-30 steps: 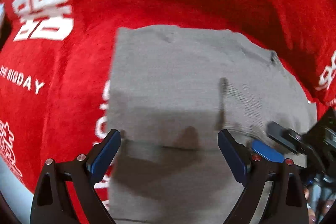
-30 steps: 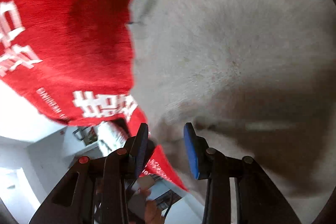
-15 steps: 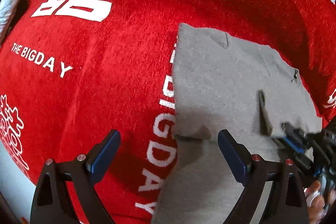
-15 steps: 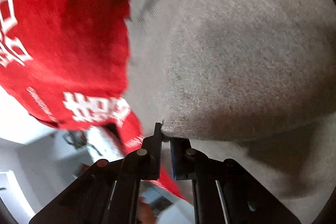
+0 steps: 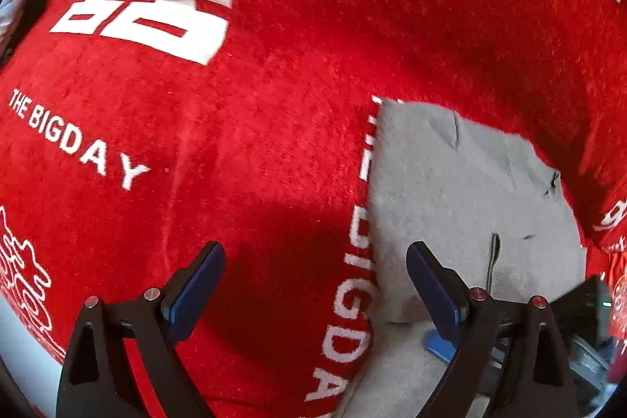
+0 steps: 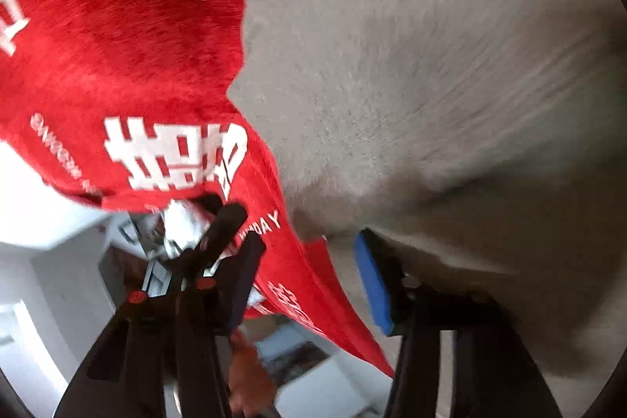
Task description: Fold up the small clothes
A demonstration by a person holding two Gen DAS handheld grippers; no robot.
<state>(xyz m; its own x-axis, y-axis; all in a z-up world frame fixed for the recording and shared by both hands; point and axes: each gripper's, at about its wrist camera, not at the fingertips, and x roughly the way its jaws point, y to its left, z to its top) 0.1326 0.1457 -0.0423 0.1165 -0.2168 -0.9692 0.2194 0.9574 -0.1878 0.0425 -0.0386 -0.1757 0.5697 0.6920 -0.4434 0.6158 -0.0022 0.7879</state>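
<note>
A folded grey knit garment (image 5: 450,198) lies flat on a red plush cloth (image 5: 243,128) with white lettering. My left gripper (image 5: 315,290) is open and empty, hovering over the red cloth just left of the garment's edge. In the right wrist view the grey garment (image 6: 431,65) fills the right side, very close. My right gripper (image 6: 309,281) is open at the garment's near corner, its blue pad against the fabric edge. A blue pad of the right gripper (image 5: 441,345) shows in the left wrist view beside my right finger.
The red cloth (image 6: 117,46) drapes over an edge at lower left in the right wrist view, with a white floor and furniture (image 6: 39,261) below. The person's hand (image 6: 250,379) shows under the gripper.
My left gripper has slid left off the garment onto the red cloth. My right gripper was shut on the garment's corner half a second ago and is now open.
</note>
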